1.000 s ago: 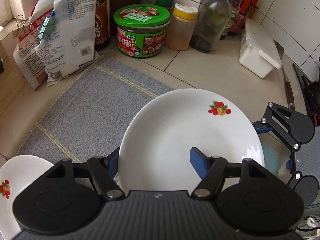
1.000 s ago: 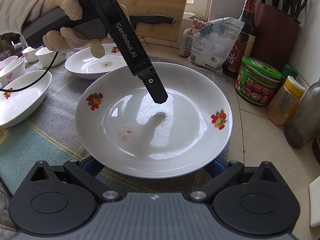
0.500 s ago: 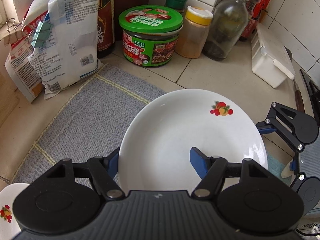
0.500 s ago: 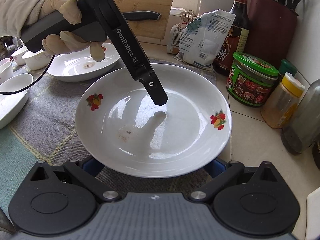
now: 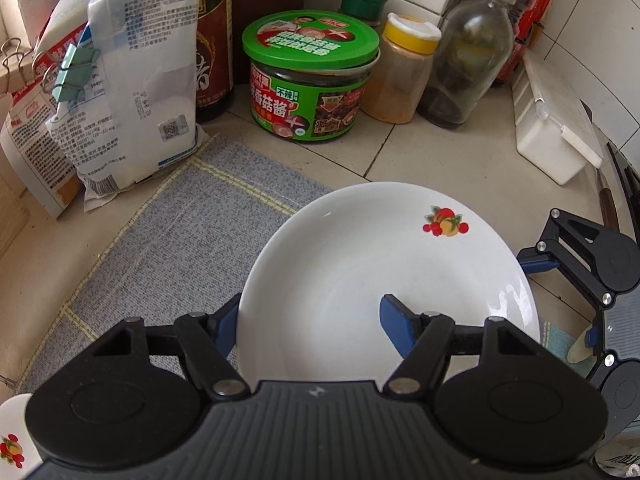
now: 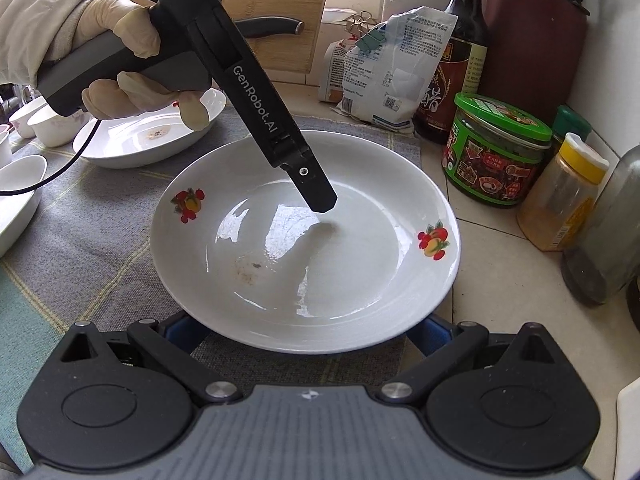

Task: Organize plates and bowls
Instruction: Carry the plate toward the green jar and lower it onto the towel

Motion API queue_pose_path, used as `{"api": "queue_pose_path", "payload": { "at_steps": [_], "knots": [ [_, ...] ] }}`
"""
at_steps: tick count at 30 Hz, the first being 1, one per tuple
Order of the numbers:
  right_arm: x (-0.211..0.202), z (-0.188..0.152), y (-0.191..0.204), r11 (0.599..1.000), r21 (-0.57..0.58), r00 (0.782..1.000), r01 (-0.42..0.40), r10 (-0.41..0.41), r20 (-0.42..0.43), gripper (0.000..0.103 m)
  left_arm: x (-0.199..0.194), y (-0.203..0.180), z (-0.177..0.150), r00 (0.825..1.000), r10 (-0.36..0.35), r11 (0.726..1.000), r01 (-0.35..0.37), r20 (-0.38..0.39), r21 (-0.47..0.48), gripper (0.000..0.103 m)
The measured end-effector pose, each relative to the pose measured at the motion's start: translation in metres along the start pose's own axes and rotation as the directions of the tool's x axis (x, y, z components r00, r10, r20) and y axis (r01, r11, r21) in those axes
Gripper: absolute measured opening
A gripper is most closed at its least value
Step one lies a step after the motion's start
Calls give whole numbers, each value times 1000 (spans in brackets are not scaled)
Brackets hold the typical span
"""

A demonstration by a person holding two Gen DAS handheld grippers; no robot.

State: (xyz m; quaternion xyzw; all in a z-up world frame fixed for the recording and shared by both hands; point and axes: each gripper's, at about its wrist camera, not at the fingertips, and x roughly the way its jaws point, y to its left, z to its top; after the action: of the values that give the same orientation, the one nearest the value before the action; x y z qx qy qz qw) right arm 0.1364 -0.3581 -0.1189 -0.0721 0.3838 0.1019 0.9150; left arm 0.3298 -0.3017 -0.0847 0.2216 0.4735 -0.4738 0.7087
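A white plate with fruit prints (image 5: 360,272) (image 6: 312,248) is over the grey mat. My left gripper (image 5: 310,320) grips its rim, one finger (image 5: 396,326) inside the plate and the other beneath. In the right wrist view the left gripper's finger (image 6: 316,192) reaches into the plate. My right gripper (image 6: 304,332) sits at the plate's near edge with both blue fingers under the rim, spread wide. A second white plate (image 6: 152,136) lies at the back left, with small bowls (image 6: 52,124) beyond.
Along the wall stand a clipped white bag (image 5: 132,92), a dark sauce bottle (image 5: 214,40), a green-lidded jar (image 5: 312,80), a yellow-capped spice jar (image 5: 404,72), a glass bottle (image 5: 468,68) and a white box (image 5: 556,128). The grey mat (image 5: 180,232) covers the counter.
The plate, held by the left gripper, has moved toward the jars and the wall. The other plate and bowls have slid further left and back in view.
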Motion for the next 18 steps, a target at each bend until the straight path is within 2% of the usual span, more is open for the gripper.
{"api": "queue_pose_path", "payload": {
  "at_steps": [11, 16, 18],
  "knots": [
    [-1, 0, 1, 1000, -4, 1000, 16, -16, 1, 103, 3, 0, -1, 1000, 3, 1000, -3, 4, 7, 71],
    [-2, 0, 2, 1000, 0, 1000, 20, -20, 1, 103, 0, -3, -2, 1000, 1, 1000, -1, 20, 12, 84],
    [-2, 0, 2, 1000, 1, 1000, 24, -24, -2, 103, -4, -5, -3, 999, 21, 999, -22, 31, 23, 85]
  ]
}}
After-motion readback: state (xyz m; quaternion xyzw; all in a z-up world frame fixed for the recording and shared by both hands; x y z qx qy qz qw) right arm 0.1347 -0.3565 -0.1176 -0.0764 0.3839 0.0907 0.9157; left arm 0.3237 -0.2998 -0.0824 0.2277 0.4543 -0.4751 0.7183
